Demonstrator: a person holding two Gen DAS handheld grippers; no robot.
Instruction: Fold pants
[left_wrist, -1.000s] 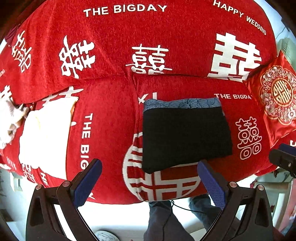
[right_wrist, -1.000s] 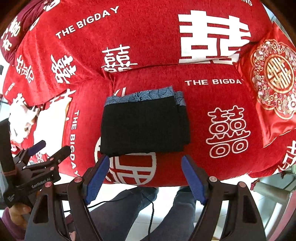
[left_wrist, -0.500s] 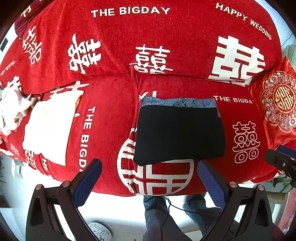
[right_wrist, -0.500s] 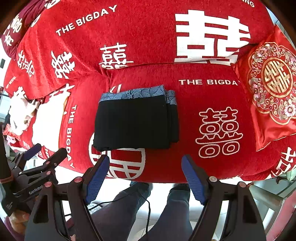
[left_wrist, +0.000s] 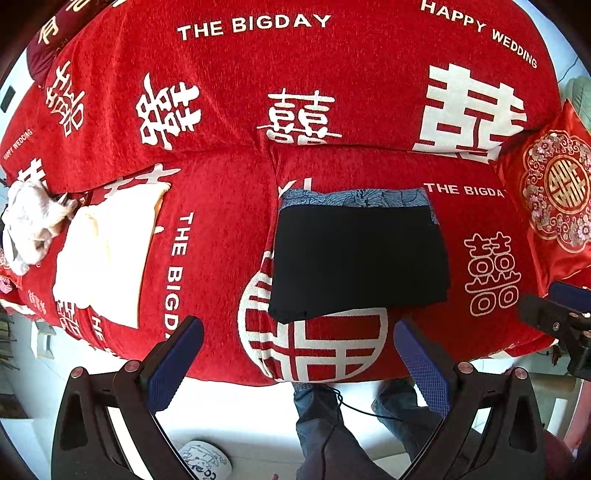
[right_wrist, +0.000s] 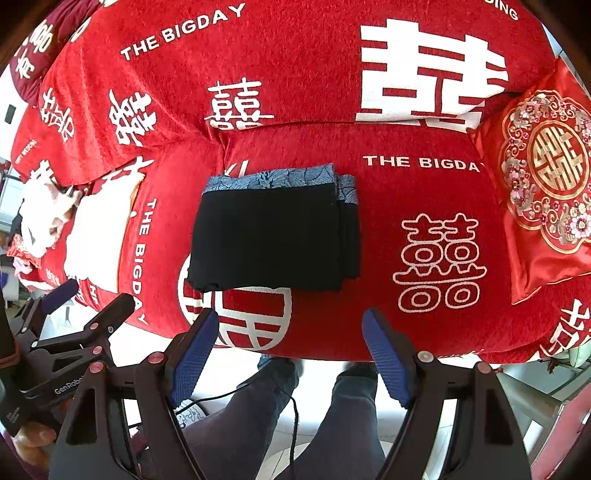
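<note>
Black pants (left_wrist: 358, 258) with a blue patterned waistband lie folded into a neat rectangle on the red sofa seat (left_wrist: 221, 236); the right wrist view shows the same pants (right_wrist: 273, 243). My left gripper (left_wrist: 299, 345) hangs open above the seat's front edge, nothing between its blue pads. My right gripper (right_wrist: 290, 341) is open too, held off the front edge below the pants and touching nothing. The left gripper (right_wrist: 86, 297) also appears at the left edge of the right wrist view.
A folded white garment (left_wrist: 107, 254) and a crumpled white cloth (left_wrist: 29, 225) lie on the left seat. A red embroidered cushion (left_wrist: 554, 192) leans at the right. A person's legs (right_wrist: 332, 417) in dark trousers stand on the white floor below the sofa's front edge.
Both grippers have drawn back and up from the folded pants, so the pants and sofa look smaller and sit higher in view. The pants have not moved.
</note>
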